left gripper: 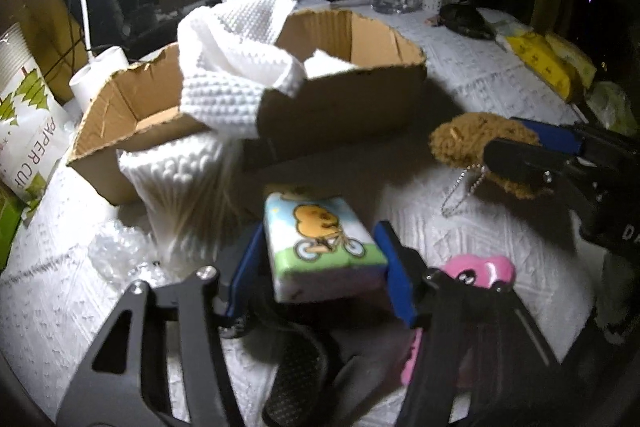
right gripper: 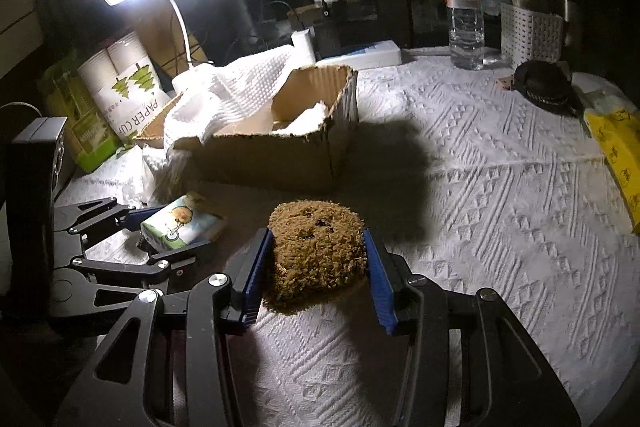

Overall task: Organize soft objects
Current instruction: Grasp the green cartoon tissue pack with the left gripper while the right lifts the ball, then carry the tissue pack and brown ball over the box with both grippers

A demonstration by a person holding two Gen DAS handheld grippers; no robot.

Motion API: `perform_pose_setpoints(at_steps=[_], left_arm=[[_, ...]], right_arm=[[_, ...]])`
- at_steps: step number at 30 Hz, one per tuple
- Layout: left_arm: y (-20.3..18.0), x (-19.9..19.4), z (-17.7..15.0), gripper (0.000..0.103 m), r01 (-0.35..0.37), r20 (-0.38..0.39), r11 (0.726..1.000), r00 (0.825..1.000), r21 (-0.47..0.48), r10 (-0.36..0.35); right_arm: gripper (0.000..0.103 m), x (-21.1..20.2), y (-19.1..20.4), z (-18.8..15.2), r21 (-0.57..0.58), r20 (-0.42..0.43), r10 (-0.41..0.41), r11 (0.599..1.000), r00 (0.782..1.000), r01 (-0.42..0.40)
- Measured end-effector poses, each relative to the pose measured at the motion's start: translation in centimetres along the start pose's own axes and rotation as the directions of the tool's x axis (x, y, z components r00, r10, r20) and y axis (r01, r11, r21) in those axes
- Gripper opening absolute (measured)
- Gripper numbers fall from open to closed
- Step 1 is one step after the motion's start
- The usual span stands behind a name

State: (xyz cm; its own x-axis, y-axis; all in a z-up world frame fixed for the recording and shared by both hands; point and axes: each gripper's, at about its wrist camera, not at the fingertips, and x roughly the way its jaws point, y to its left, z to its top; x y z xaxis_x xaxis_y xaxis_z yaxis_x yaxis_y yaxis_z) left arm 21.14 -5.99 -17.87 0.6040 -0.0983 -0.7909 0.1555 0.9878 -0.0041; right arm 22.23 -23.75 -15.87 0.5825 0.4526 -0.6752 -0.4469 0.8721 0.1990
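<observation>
Two soft things are held at once, one per hand, both just short of the cardboard box [right gripper: 280, 151] that stands at the back left of the white textured surface [right gripper: 500, 187]. Left gripper [left gripper: 320, 259]: jaws pinching a small tissue pack [left gripper: 322, 243] printed with a cartoon figure on a bicycle, blue pads pressed flat against its two narrow sides, picture face upward; pack looks lifted clear of the surface, though the underside is hidden. Right gripper [right gripper: 318, 267]: jaws pinching a brown fuzzy plush [right gripper: 316, 247] across its width, pile bulging slightly past the pads; a bead chain hangs loose below it in the left view. Side grips make sense here, since both items squash and would slip from a narrower bite. Box already carries a white knobbly cloth [left gripper: 236, 67] draped over its near rim and spilling down the outside, which I take as the collecting place. Pink plush [left gripper: 480, 271] lies on the surface just behind the left jaws, not yet taken. Both grippers tilt downward and forward, side by side, left one nearer the box's draped corner. Water bottle [right gripper: 464, 11] and white basket [right gripper: 530, 31] stand well apart at the far edge.
</observation>
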Motion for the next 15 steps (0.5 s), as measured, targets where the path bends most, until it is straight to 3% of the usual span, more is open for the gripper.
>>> perform_pose_setpoints(at_steps=[15], left_arm=[[2.4,-6.3,0.4,0.047,0.109,0.153,0.994,0.983,-0.027,-0.104]], right_arm=[[0.048,-2.0,5.1,3.6,-0.111,0.059,-0.021,0.993,0.998,0.028]])
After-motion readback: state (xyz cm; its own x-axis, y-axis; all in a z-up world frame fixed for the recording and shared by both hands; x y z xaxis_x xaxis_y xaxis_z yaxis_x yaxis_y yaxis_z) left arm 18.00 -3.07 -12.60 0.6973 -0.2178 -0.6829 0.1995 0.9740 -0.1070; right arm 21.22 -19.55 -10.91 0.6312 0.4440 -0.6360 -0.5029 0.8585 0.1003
